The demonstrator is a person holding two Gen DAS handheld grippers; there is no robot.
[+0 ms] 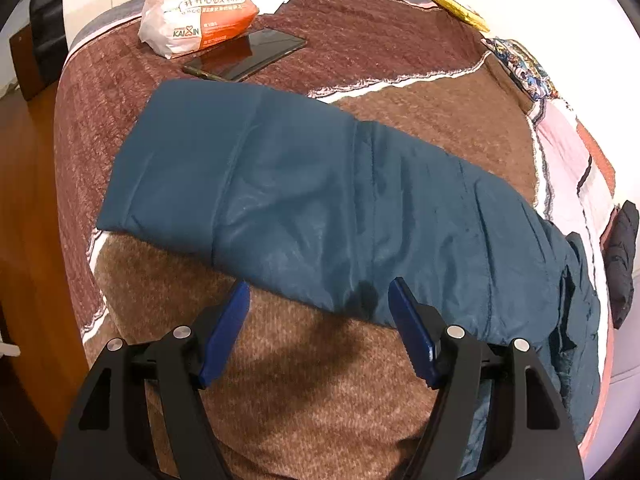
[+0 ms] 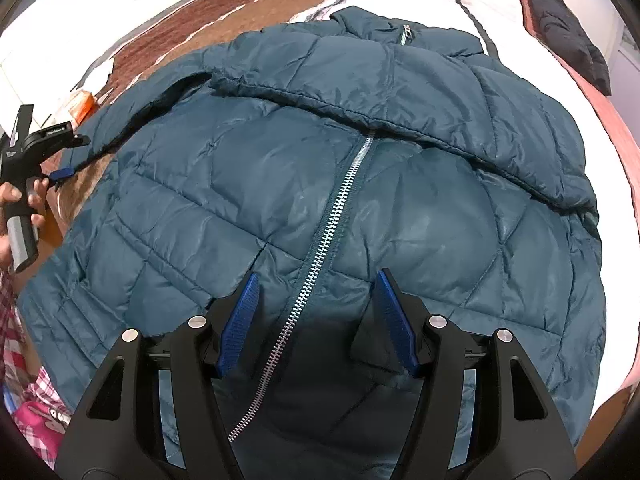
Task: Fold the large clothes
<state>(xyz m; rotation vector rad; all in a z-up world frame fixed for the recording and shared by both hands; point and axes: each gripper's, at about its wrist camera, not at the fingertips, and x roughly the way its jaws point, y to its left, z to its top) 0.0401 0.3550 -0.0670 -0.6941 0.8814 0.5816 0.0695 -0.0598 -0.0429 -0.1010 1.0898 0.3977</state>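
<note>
The left gripper hangs with its blue fingers spread apart and nothing between them, poised just short of the near edge of a sleeve that stretches out flat across the brown blanket. The sleeve's long axis runs crosswise to the fingers, from its cuff end at the upper left down to the right, where it joins the body of the jacket. The right gripper is likewise wide open and empty, hovering low over the jacket's front with the zipper running away between its fingers toward the collar. The jacket lies face up on the bed, its other sleeve already laid across the chest. So the outstretched sleeve lies straight ahead of the left gripper and well off to the left of the right one; the left is clearly the nearer, and the likely next step is for it to pinch that near edge and carry the sleeve over onto the body. Beyond the sleeve sit a dark tablet and an orange-and-white bag, well clear of it; a black garment lies at the far right of the bed.
</note>
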